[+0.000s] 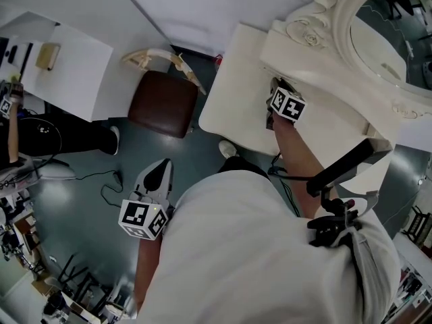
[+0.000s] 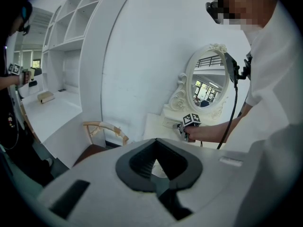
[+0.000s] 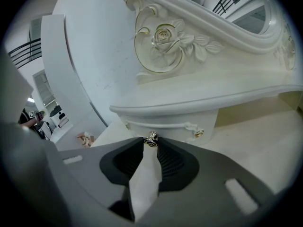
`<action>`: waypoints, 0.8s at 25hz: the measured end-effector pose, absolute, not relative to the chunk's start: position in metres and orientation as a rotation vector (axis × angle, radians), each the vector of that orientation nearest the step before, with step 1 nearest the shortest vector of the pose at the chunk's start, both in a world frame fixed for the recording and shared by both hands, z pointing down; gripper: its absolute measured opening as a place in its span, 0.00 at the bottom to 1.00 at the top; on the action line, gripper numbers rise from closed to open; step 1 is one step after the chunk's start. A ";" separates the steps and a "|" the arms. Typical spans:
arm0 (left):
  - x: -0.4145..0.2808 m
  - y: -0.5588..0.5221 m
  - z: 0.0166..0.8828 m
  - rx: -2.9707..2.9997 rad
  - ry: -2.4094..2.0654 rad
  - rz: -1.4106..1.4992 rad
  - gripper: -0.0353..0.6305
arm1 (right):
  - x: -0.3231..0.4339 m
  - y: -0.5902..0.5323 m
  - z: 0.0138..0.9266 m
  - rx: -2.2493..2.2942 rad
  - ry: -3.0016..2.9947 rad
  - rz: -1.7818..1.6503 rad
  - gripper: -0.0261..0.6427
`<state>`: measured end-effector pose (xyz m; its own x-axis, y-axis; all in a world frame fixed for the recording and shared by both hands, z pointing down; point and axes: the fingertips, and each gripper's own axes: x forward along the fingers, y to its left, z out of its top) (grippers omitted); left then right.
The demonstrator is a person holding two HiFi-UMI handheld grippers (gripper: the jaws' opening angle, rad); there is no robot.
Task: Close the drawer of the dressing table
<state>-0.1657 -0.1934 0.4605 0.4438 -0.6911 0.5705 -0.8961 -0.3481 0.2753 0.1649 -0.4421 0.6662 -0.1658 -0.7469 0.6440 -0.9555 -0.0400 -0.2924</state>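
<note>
The white dressing table (image 1: 229, 106) carries an oval mirror (image 1: 391, 32) with carved roses. Under the mirror's base sits a small drawer (image 3: 165, 122) with a gold knob (image 3: 151, 139). In the right gripper view my right gripper (image 3: 151, 144) has both jaw tips closed on that knob, and the drawer front is close to its frame. From the head view the right gripper (image 1: 273, 96) reaches over the tabletop to the mirror base. My left gripper (image 1: 158, 171) hangs over the floor, away from the table, its jaw tips touching with nothing between them (image 2: 155, 141).
A stool with a brown seat (image 1: 158, 103) and a wooden backrest (image 1: 162, 58) stands left of the table. A white desk (image 1: 67, 66) lies farther left, where another person (image 1: 13, 113) stands. Cables (image 1: 111, 187) trail on the grey floor.
</note>
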 end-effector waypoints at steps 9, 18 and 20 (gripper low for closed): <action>-0.163 -0.208 0.461 2.147 -1.325 0.493 0.06 | 0.171 -0.456 0.667 1.818 -1.940 0.992 0.18; -0.158 -0.215 0.463 2.148 -1.317 0.495 0.06 | 0.172 -0.459 0.670 1.795 -1.949 0.981 0.18; -0.156 -0.215 0.463 2.150 -1.313 0.498 0.06 | 0.173 -0.459 0.670 1.793 -1.951 0.984 0.18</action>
